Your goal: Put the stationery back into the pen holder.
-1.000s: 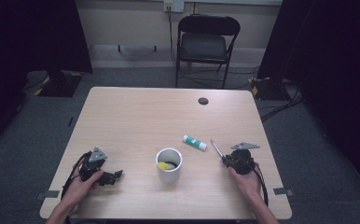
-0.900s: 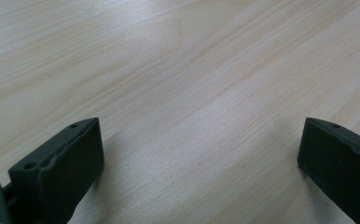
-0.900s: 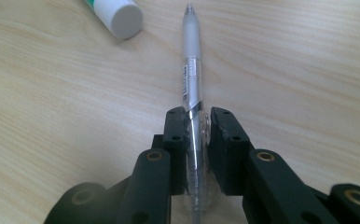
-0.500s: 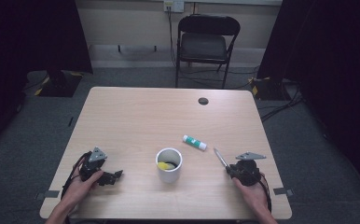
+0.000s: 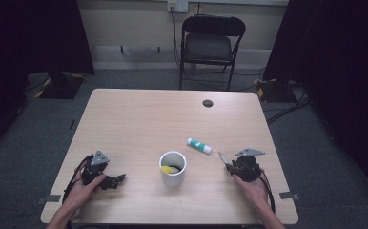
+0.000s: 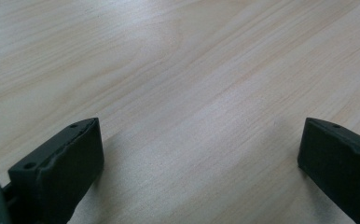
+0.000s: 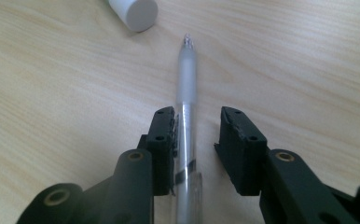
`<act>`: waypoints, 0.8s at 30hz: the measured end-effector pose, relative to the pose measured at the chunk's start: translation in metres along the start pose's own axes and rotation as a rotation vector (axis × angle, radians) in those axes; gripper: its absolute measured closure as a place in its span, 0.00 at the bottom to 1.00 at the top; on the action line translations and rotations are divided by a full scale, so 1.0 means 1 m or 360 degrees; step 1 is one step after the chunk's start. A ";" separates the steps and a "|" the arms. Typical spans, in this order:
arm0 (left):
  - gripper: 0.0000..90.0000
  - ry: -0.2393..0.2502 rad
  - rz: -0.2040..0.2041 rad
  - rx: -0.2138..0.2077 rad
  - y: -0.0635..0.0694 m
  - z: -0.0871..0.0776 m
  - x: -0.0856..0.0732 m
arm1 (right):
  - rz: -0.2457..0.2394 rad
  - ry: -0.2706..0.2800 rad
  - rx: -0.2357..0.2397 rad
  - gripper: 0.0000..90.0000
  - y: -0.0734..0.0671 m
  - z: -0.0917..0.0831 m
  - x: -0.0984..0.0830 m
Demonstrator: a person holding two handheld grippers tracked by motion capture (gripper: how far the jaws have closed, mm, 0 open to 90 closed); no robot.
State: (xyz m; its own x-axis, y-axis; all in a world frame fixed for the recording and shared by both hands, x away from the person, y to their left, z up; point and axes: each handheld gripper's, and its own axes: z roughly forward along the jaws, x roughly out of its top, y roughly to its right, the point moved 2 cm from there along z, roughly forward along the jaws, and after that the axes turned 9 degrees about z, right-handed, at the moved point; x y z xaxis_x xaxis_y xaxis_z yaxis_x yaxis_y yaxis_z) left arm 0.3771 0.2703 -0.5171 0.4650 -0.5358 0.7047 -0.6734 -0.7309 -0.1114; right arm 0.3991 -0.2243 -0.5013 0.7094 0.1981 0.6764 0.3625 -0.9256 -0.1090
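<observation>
one pen [image 7: 186, 126] between opening jaws, one mug [image 5: 173, 168]

Light wood counter [image 5: 139, 119] sitting on grey carpeted floor [image 5: 34, 138]. Black folding chair [image 5: 209, 45] standing behind it against a pale wall [image 5: 125, 21]. Dark curtains [image 5: 344, 71] hanging at both sides. Cables [image 5: 287, 107] trailing across the floor at right.
</observation>
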 end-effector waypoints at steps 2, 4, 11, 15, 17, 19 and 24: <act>0.00 0.0001 -0.0002 0.0001 0.000 0.000 0.000 | 0.0015 -0.0013 -0.0004 0.74 -0.001 0.002 0.003; 0.00 0.0000 -0.0003 0.0001 0.000 0.000 0.000 | 0.0014 -0.0016 -0.0007 0.76 -0.001 0.005 0.007; 0.00 0.0002 0.0000 0.0002 0.000 0.000 0.000 | -0.0001 -0.0041 -0.0014 0.79 -0.004 0.013 0.016; 0.00 0.0001 -0.0001 -0.0001 0.000 0.000 0.000 | -0.0001 -0.0029 -0.0001 0.82 -0.005 0.018 0.020; 0.00 0.0002 -0.0002 0.0000 0.000 0.000 0.000 | -0.0016 -0.0024 -0.0005 0.83 -0.005 0.018 0.020; 0.00 0.0002 -0.0001 -0.0001 0.000 0.000 0.000 | -0.0024 -0.0024 0.0008 0.85 -0.006 0.018 0.020; 0.00 0.0003 -0.0001 0.0002 0.000 0.000 0.000 | -0.0038 -0.0029 0.0025 0.88 -0.007 0.017 0.019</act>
State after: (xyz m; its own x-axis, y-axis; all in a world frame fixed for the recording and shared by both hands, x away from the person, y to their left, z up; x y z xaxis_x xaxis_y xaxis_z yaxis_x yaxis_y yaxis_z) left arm 0.3768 0.2703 -0.5171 0.4644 -0.5345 0.7061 -0.6724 -0.7317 -0.1117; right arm 0.4200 -0.2086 -0.5002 0.7110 0.2263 0.6658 0.3891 -0.9153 -0.1044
